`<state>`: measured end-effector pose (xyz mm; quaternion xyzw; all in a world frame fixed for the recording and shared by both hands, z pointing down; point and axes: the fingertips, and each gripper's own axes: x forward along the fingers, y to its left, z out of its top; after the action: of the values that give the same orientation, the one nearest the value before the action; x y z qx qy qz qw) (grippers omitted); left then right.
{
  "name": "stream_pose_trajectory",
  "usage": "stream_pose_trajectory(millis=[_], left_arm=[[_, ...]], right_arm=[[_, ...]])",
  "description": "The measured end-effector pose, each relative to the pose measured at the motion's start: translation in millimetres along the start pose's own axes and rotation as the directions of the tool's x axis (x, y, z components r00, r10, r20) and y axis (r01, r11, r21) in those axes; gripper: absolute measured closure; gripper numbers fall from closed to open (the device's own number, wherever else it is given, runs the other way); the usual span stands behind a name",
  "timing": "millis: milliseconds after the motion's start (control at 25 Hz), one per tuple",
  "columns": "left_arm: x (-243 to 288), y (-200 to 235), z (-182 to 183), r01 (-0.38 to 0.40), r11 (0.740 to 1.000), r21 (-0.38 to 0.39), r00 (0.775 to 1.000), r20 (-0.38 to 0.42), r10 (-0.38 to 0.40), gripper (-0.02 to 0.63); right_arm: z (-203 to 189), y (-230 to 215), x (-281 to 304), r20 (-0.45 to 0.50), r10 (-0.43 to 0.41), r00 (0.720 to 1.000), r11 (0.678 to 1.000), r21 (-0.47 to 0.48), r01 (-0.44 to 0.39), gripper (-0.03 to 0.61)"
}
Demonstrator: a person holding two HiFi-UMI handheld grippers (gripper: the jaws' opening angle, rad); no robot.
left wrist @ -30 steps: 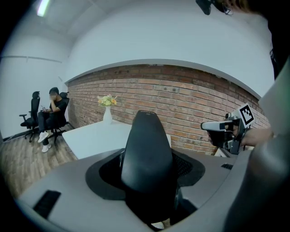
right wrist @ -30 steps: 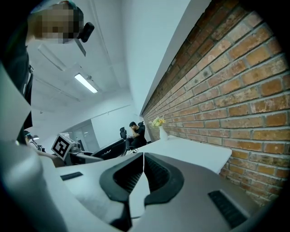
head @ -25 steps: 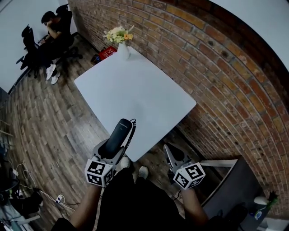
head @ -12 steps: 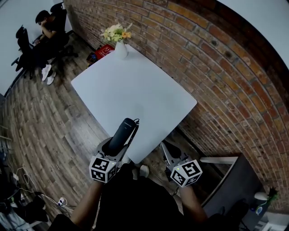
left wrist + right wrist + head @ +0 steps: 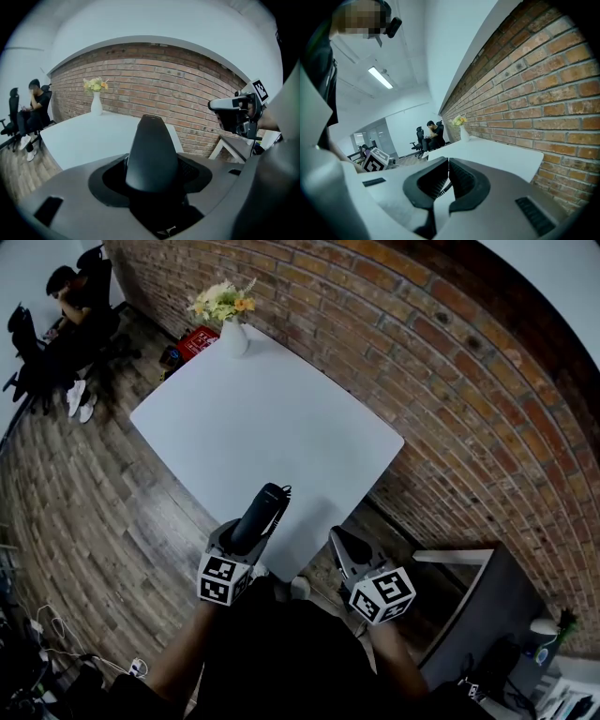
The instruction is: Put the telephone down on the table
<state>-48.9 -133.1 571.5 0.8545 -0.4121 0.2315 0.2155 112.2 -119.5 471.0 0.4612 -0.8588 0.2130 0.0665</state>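
A black telephone handset [image 5: 261, 514] with a coiled cord sticks forward out of my left gripper [image 5: 242, 538], which is shut on its lower part. Its tip hangs above the near corner of the white table [image 5: 281, 427]. In the left gripper view the handset [image 5: 152, 154] fills the space between the jaws and points at the table [image 5: 84, 136]. My right gripper [image 5: 341, 546] is held beside it, off the table's near right edge, shut and empty. Its jaws meet at the tips in the right gripper view [image 5: 446, 164].
A white vase with flowers [image 5: 228, 320] stands on the table's far corner by the brick wall [image 5: 450, 381]. A red crate [image 5: 192, 341] sits on the wooden floor behind it. A person [image 5: 66, 296] sits on office chairs far left. A grey cabinet [image 5: 469, 615] stands at the lower right.
The view has swung, so the table sits further left and up in the picture. Both grippers have edged a little towards each other at the table's near corner. The telephone stays gripped.
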Motion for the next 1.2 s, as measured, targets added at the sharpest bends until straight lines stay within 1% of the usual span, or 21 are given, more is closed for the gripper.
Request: stream_pose_trajectory(millis=[120,280,360,600,800,1200], left_arm=[[15.8,11.2,-6.1,0.000,1.000,-0.018,1.000,-0.018,0.000,0.336],[34.5,29.8,-11.0,-0.023,0.999,-0.046,0.999,-0.038,0.021,0.336],[42.2,37.1,-13.1,-0.031,0.998,-0.048,0.999,-0.044,0.028,0.336],[59.1,58.3,-21.4,-0.060,0.996,-0.065,0.996,-0.068,0.056,0.336],[70.5,77.9,-29.4,-0.093,0.994,-0.059,0.992,-0.093,0.087,0.336],[81.5,100.8,-44.8,-0.139,0.990,-0.021,0.980,-0.145,0.135,0.336]], right_arm=[[-5.1,0.8,9.7,-0.019,-0.014,1.000,1.000,0.004,0.014,0.557],[-10.6,2.3,27.6,-0.043,-0.018,0.999,1.000,-0.001,0.018,0.557],[-15.0,3.7,36.8,-0.057,-0.019,0.998,1.000,-0.007,0.018,0.557],[-24.8,13.2,62.7,-0.097,0.001,0.995,1.000,-0.013,-0.003,0.557],[-26.9,11.7,77.0,-0.095,0.002,0.995,0.999,0.039,0.002,0.557],[-32.0,6.3,84.7,-0.119,-0.015,0.993,0.999,0.047,0.021,0.556]])
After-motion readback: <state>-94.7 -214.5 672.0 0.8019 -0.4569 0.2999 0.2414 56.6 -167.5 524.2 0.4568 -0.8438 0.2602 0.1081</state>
